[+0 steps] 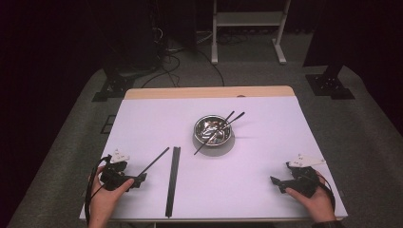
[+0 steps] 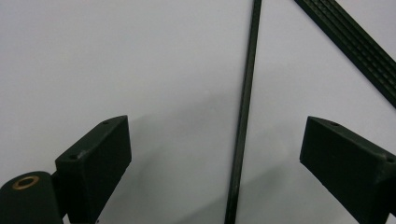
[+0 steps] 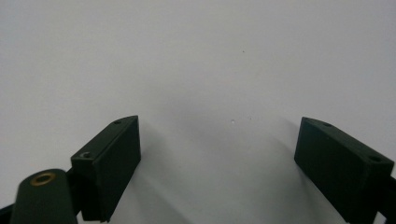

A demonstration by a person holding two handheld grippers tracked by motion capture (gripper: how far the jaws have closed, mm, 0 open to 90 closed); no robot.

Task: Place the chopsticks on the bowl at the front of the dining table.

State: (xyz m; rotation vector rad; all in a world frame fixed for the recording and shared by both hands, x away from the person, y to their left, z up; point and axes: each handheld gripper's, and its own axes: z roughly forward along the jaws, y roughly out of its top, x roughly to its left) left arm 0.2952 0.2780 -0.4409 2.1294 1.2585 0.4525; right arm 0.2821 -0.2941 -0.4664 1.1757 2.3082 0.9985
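Observation:
A thin black stick (image 1: 154, 161) lies on the white table (image 1: 266, 142), slanting up and to the right from my left gripper (image 1: 138, 179). In the left gripper view the same stick (image 2: 243, 116) runs between the two jaws, nearer the right one, and neither jaw touches it. That left gripper (image 2: 215, 135) is open. A metal bowl (image 1: 214, 130) stands mid-table with two more black sticks (image 1: 227, 123) leaning in it. My right gripper (image 1: 276, 183) rests near the front right, and in its own view the right gripper (image 3: 219, 128) is open over bare table.
A long flat ribbed black strip (image 1: 173, 180) lies just right of the loose stick, running toward the front edge; the strip (image 2: 359, 46) crosses the upper right of the left gripper view. A wooden edge (image 1: 209, 92) borders the table's far side. Stands and cables sit on the floor beyond.

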